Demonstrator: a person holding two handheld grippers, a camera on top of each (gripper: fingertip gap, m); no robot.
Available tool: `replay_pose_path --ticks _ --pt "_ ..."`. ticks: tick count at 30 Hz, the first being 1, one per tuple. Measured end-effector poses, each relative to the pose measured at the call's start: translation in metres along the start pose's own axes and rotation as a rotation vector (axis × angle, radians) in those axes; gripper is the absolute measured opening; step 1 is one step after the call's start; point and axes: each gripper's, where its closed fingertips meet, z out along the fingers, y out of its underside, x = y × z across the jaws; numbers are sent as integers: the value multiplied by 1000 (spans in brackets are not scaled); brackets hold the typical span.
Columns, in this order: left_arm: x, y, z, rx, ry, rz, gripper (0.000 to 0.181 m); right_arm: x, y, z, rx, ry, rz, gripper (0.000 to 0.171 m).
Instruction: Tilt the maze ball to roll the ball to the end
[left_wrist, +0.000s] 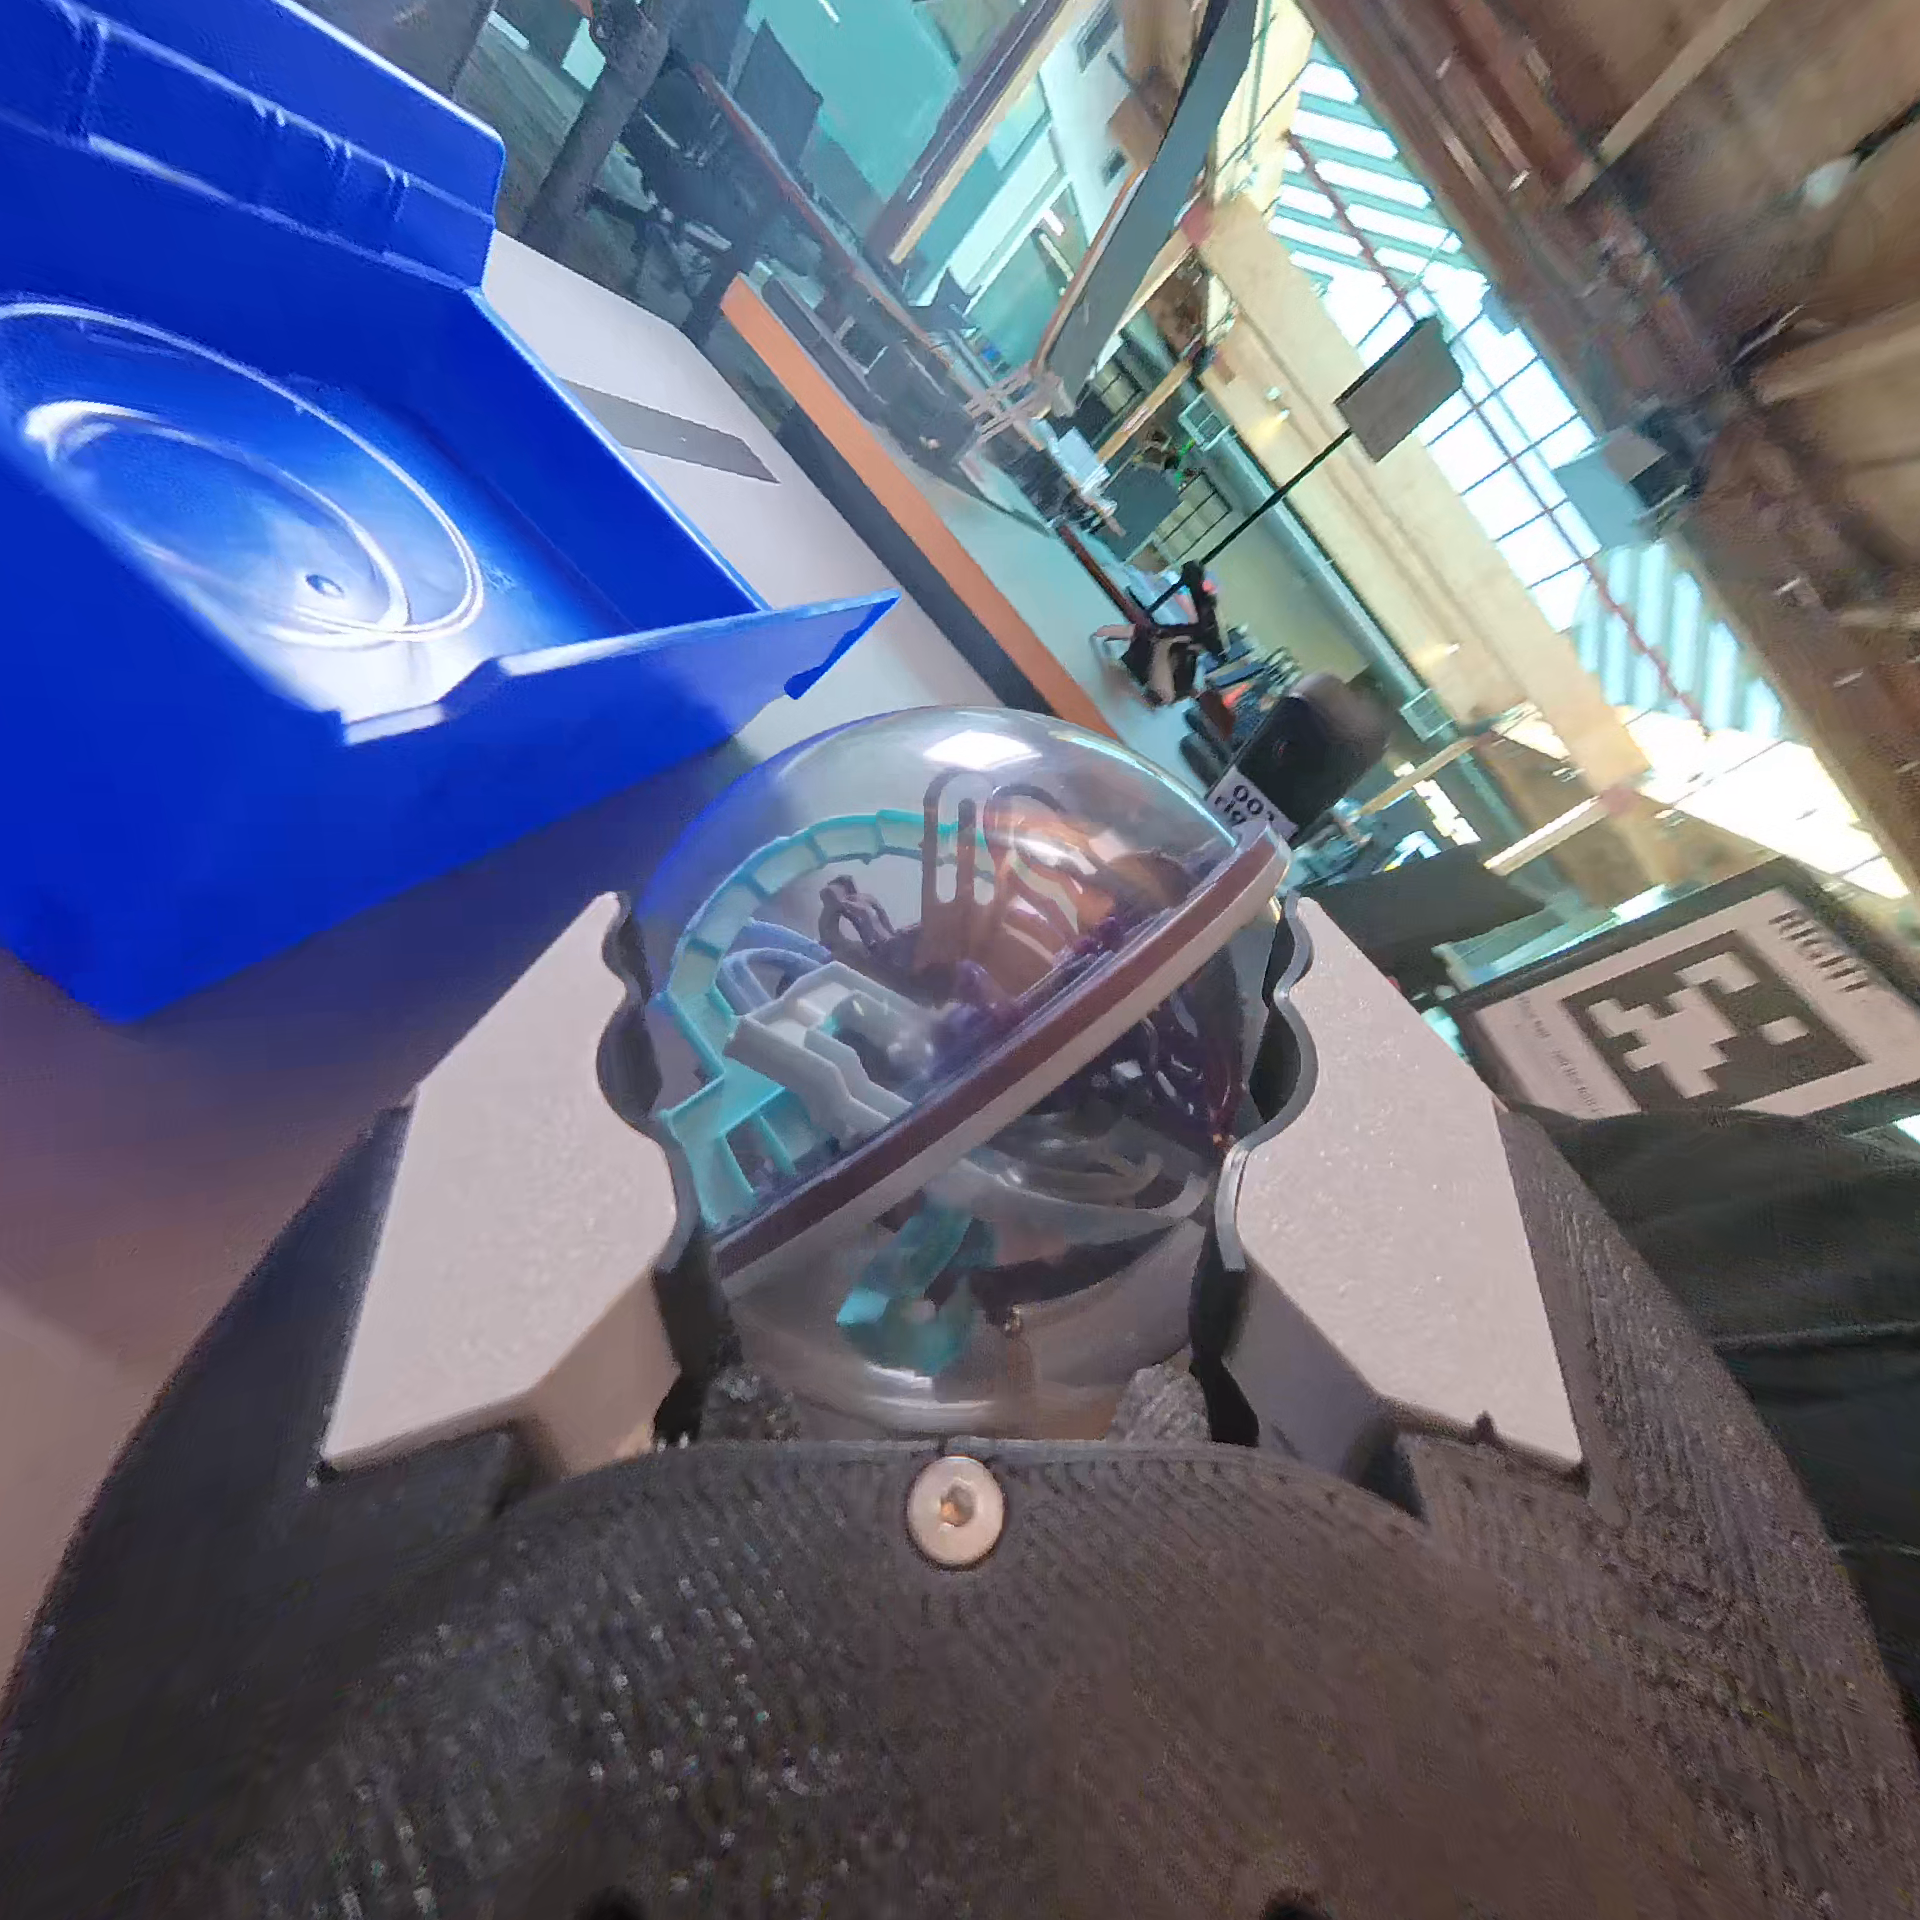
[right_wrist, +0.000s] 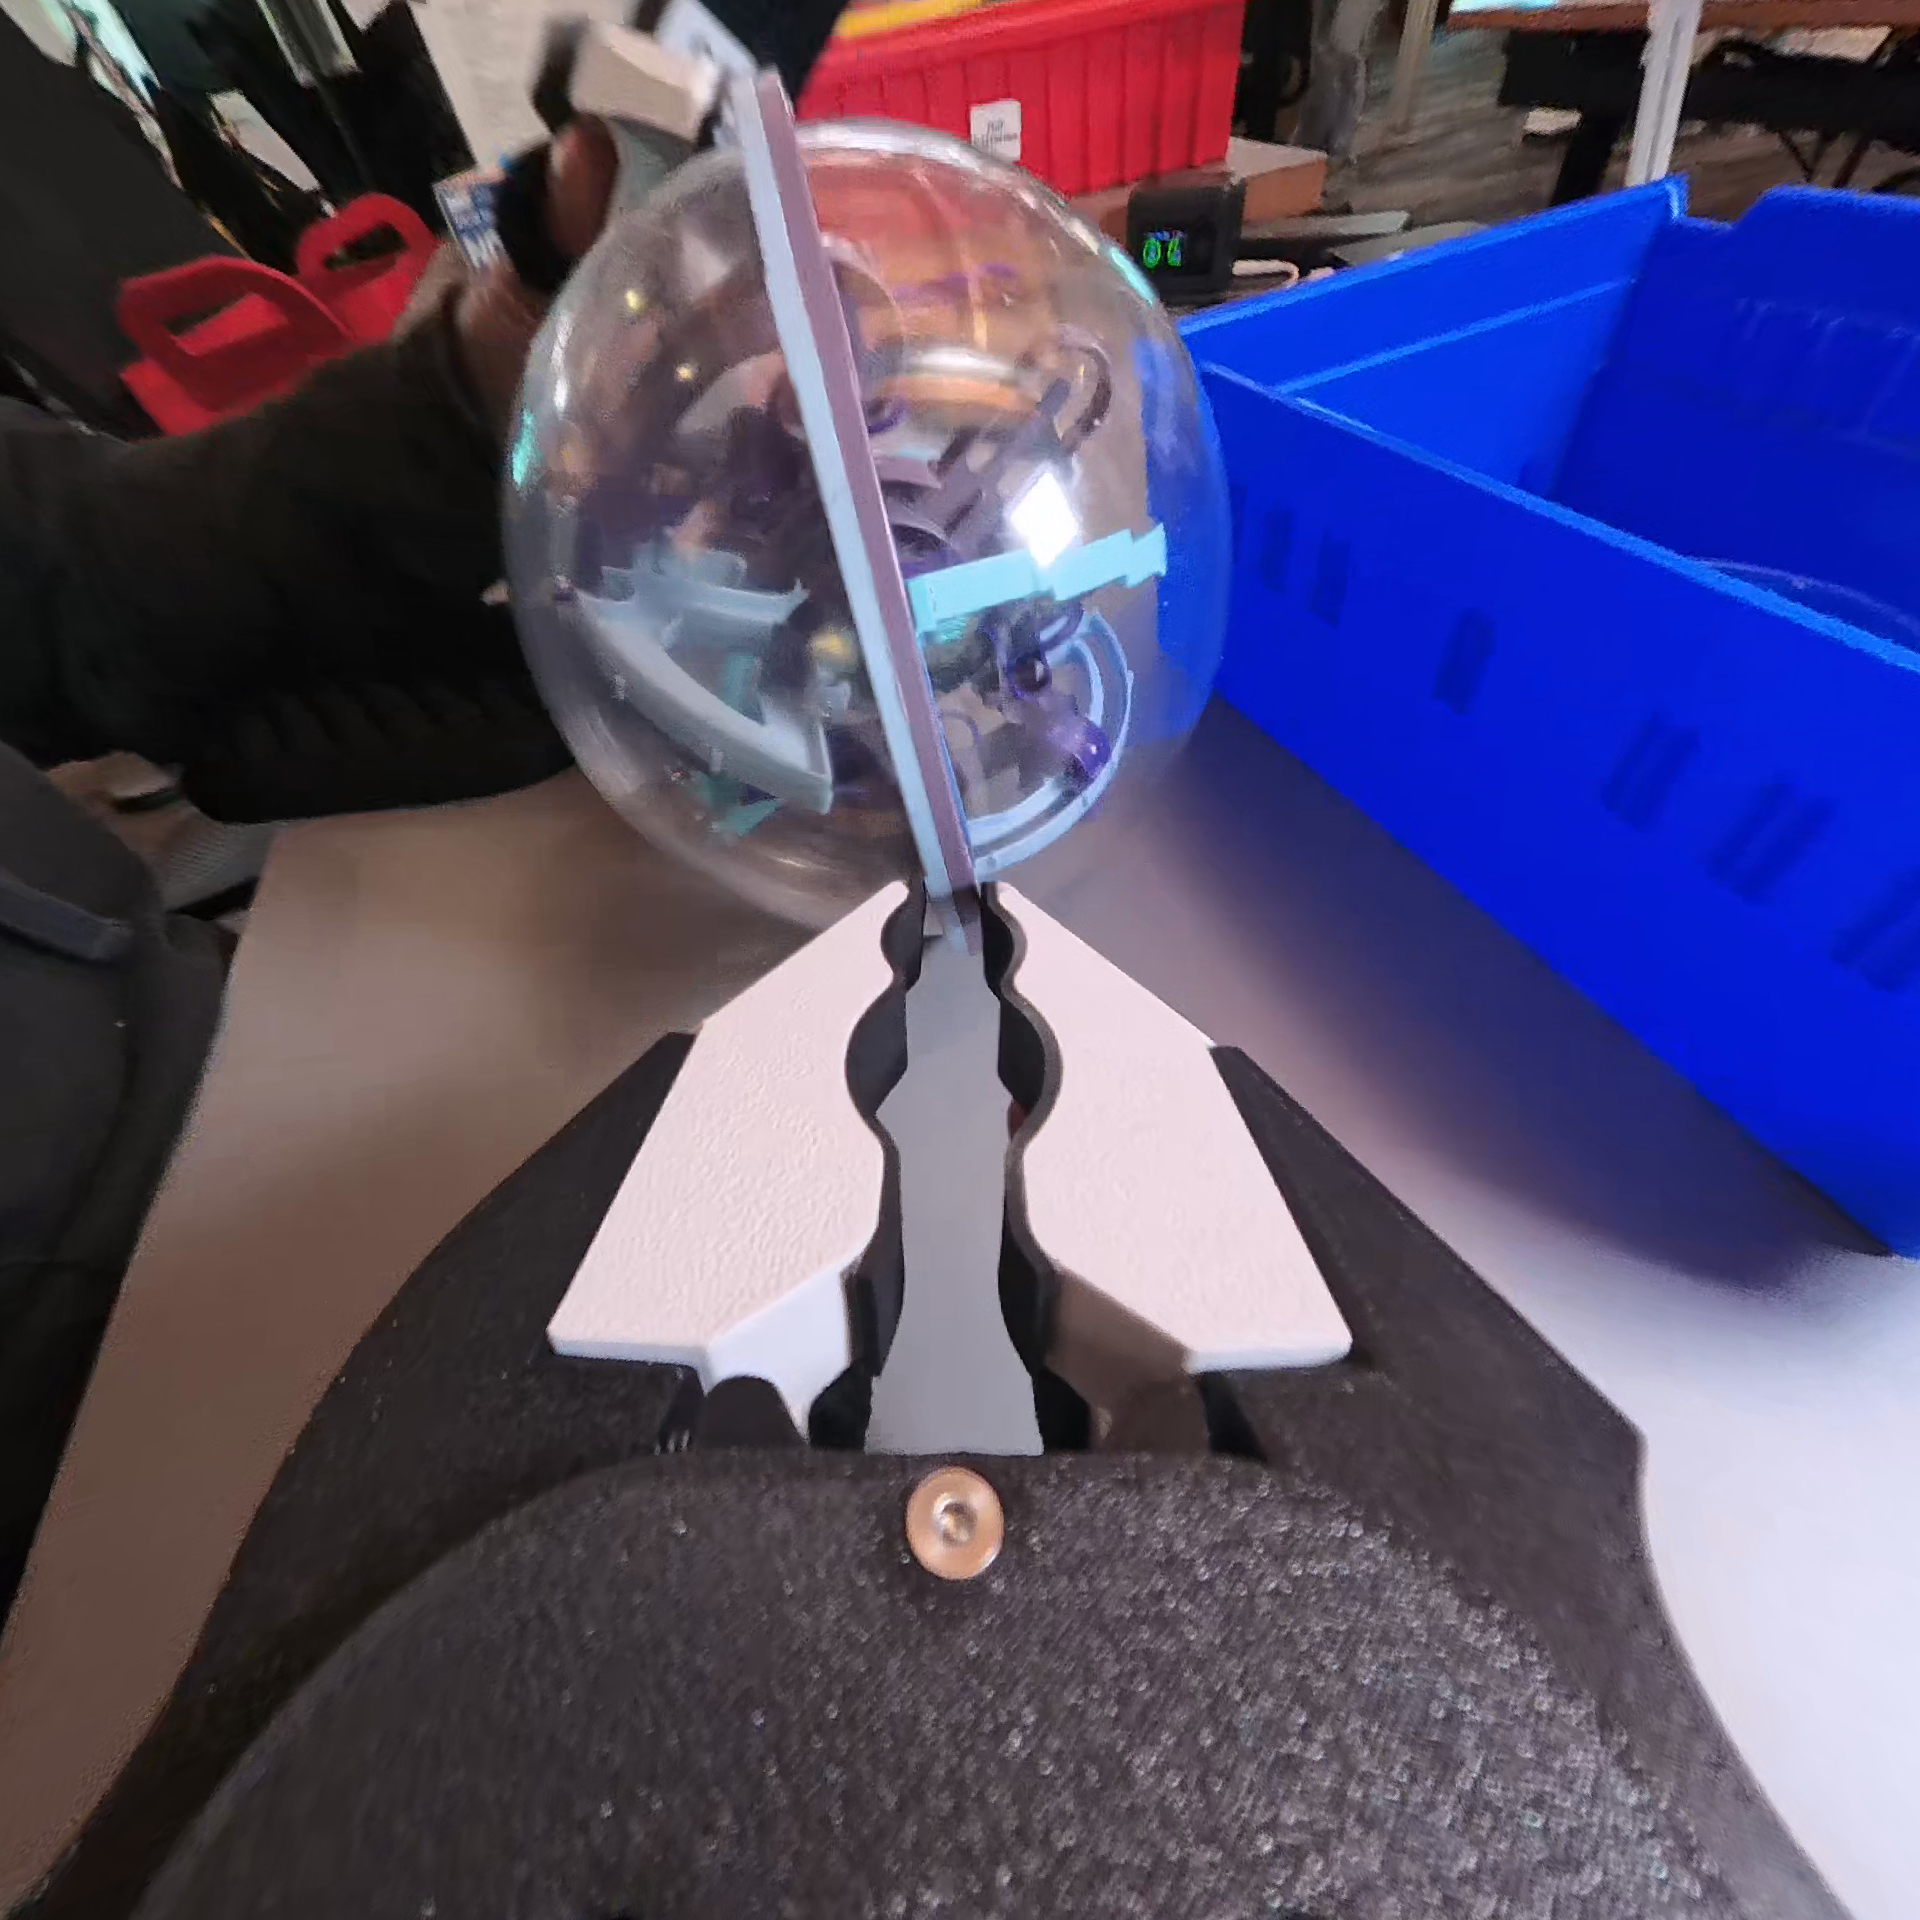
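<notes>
The maze ball (left_wrist: 935, 987) is a clear sphere with teal, grey and purple tracks inside and a flat grey rim around its middle. My left gripper (left_wrist: 956, 997) is shut on it, one white finger on each side of the sphere, and holds it off the table. In the right wrist view the maze ball (right_wrist: 862, 520) stands with its rim almost upright. My right gripper (right_wrist: 951, 914) is shut on the rim's lower edge. The left gripper (right_wrist: 623, 73) shows behind the ball's top, blurred. I cannot pick out the small ball inside.
A blue bin (left_wrist: 260, 675) sits on the white table (left_wrist: 644, 343) to the left; a clear round dome (left_wrist: 239, 499) lies in it. In the right view the bin (right_wrist: 1558, 675) is close on the right. A dark sleeve (right_wrist: 260, 603) reaches in from the left. A red crate (right_wrist: 1039, 83) stands behind.
</notes>
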Motion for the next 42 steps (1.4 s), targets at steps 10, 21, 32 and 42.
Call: replay_pose_path --ticks 10,21,32,42 --pt "72 2 21 -52 74 453 120 -5 0 -22 -96 -20 -99 120" --pt "32 100 -8 -469 309 549 149 -33 11 -15 -122 -167 -108 97" --pt "27 40 41 -271 -15 434 137 10 -5 -56 -154 127 -220 109" --pt "48 33 56 -249 110 579 136 13 0 -42 -123 101 -167 117"
